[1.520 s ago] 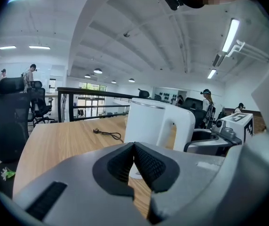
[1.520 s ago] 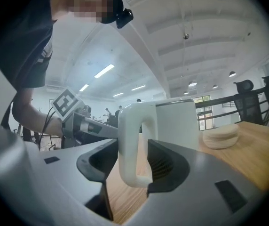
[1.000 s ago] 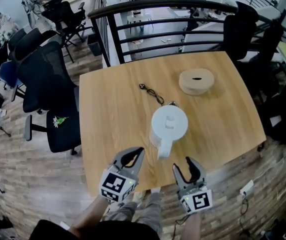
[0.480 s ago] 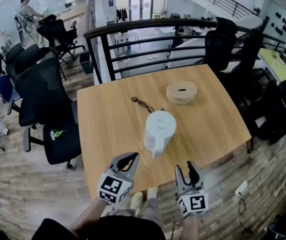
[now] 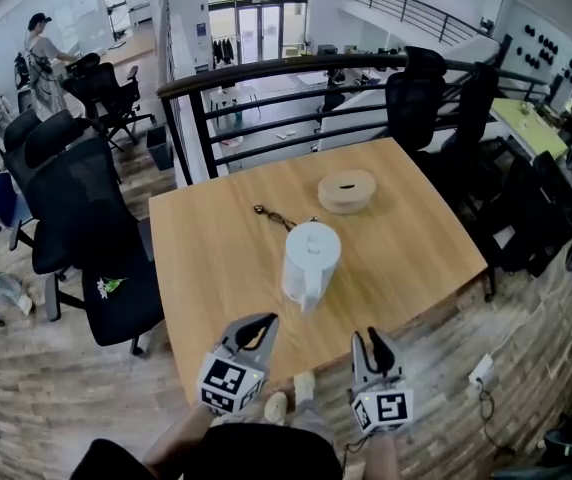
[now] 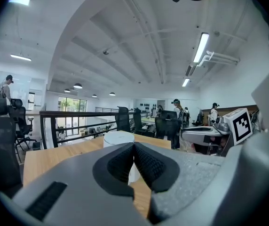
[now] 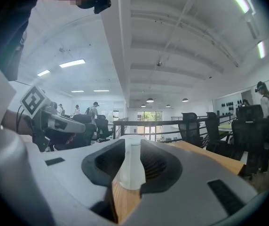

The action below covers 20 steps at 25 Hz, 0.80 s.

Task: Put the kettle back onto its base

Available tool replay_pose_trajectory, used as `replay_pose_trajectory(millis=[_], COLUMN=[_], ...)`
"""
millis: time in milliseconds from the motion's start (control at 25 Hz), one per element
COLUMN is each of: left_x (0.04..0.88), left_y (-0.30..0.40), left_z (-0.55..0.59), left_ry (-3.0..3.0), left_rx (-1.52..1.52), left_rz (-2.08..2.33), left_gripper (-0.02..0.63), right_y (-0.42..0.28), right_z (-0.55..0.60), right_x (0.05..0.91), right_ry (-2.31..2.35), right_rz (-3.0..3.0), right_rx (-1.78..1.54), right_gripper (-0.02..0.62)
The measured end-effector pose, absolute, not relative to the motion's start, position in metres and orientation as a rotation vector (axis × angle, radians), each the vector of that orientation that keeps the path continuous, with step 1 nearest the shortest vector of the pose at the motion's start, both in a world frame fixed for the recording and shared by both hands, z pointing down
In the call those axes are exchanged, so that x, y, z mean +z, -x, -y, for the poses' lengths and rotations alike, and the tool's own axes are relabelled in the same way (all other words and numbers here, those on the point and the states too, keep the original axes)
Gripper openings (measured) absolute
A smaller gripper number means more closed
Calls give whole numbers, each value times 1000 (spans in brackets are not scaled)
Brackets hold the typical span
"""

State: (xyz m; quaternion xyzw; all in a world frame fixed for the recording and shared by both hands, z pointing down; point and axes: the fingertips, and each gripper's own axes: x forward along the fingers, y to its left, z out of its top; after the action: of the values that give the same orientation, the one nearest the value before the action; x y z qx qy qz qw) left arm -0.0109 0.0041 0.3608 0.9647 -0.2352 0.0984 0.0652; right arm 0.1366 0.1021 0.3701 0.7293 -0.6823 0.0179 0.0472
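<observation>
A white kettle (image 5: 311, 256) stands upright in the middle of the wooden table (image 5: 206, 268), its handle toward me. Its round tan base (image 5: 346, 190) lies apart from it, farther back and to the right. Both grippers hover at the near table edge, short of the kettle. My left gripper (image 5: 264, 321) is shut and holds nothing; past its joined pads (image 6: 146, 163) I see the kettle (image 6: 118, 137). My right gripper (image 5: 371, 336) has its jaws closing, still with a gap. The kettle handle (image 7: 132, 166) shows through that gap, at a distance and untouched.
A small black cord (image 5: 269, 214) lies on the table left of the base. A black railing (image 5: 266, 73) runs behind the table. Black office chairs stand to the left (image 5: 106, 258) and to the right (image 5: 511, 198). People are at desks in the far background.
Both grippers have risen and drawn back from the table, so the table and kettle look smaller. The right jaws have narrowed. The kettle and base have not moved.
</observation>
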Motion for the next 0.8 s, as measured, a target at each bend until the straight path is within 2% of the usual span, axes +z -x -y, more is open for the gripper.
replay_pose_trajectory(millis=[480, 800], left_x=[357, 354], left_y=[20, 24], left_z=[-19, -20], left_ry=[-2929, -2935], left_rx=[263, 254], left_rz=[666, 669], left_gripper=[2, 2], right_y=[-113, -108], right_z=[-116, -117], right_x=[372, 369], right_ry=[-2244, -2237], right_rz=[2044, 2049], right_rx=[49, 40], right_gripper=[12, 0])
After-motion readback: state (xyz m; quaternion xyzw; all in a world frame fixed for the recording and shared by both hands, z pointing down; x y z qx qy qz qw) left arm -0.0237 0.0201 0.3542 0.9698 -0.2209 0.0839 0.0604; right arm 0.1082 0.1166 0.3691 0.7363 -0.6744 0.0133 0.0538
